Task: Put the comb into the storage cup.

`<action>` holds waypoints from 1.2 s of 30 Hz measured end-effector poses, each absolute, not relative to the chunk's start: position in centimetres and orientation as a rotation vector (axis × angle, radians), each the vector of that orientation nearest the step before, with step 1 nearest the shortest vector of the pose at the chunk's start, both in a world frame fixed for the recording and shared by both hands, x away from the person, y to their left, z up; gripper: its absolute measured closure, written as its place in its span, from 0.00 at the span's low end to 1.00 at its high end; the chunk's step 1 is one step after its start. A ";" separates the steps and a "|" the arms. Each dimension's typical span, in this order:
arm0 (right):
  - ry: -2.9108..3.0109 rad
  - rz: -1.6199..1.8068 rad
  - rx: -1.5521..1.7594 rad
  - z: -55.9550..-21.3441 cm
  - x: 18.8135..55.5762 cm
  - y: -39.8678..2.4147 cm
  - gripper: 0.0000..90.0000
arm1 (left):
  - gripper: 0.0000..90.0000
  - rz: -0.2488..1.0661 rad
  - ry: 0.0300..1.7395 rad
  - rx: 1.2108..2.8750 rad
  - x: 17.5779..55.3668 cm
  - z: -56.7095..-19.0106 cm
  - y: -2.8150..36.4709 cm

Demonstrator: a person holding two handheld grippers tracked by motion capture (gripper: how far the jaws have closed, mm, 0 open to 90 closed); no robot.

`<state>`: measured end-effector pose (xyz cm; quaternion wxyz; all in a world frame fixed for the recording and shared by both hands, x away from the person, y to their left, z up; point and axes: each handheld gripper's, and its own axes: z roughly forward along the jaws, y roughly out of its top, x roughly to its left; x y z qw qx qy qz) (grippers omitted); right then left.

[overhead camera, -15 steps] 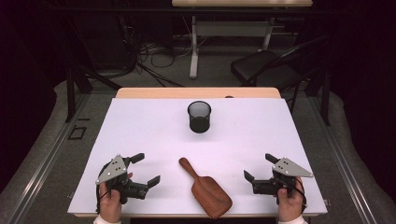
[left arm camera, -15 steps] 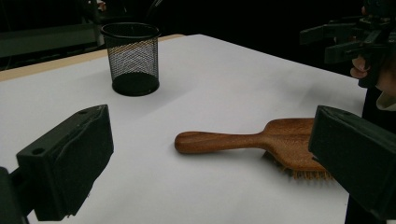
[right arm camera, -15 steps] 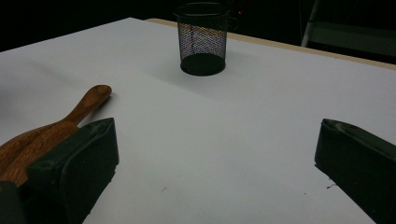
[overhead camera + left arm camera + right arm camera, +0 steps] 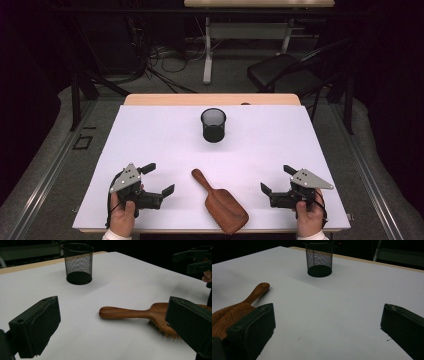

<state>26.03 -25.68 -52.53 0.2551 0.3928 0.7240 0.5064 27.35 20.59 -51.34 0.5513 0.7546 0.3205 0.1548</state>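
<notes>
Both the left gripper (image 4: 160, 178) and right gripper (image 4: 276, 179), jaws wide and empty, flank the bristles-down brown wooden paddle hairbrush (image 4: 220, 202) (handle toward the black wire-mesh cup (image 4: 213, 125)), seemingly poised to grasp it.

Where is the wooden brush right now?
In the high view the brush lies flat near the table's front edge, between the two open tools, handle pointing toward the mesh cup farther back.

White table top (image 4: 150, 145), dark chair (image 4: 285, 75) behind, floor cables (image 4: 165, 55), 2nd table's leg (image 4: 207, 50).
</notes>
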 end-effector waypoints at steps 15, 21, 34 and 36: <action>1.975 1.360 1.074 -52.8 25.9 -25.5 0.00 | 0.00 0.324 0.889 1.840 28.9 -51.1 19.2; 1.976 1.365 1.085 -52.9 26.1 -25.3 0.00 | 0.14 0.289 0.943 1.845 29.8 -50.2 18.2; 2.006 1.363 1.091 -53.3 26.7 -24.8 0.00 | 0.38 0.181 1.028 1.876 32.0 -48.7 16.5; 2.005 1.364 1.100 -53.4 26.7 -24.9 0.00 | 0.45 0.189 1.044 1.866 32.4 -48.4 16.3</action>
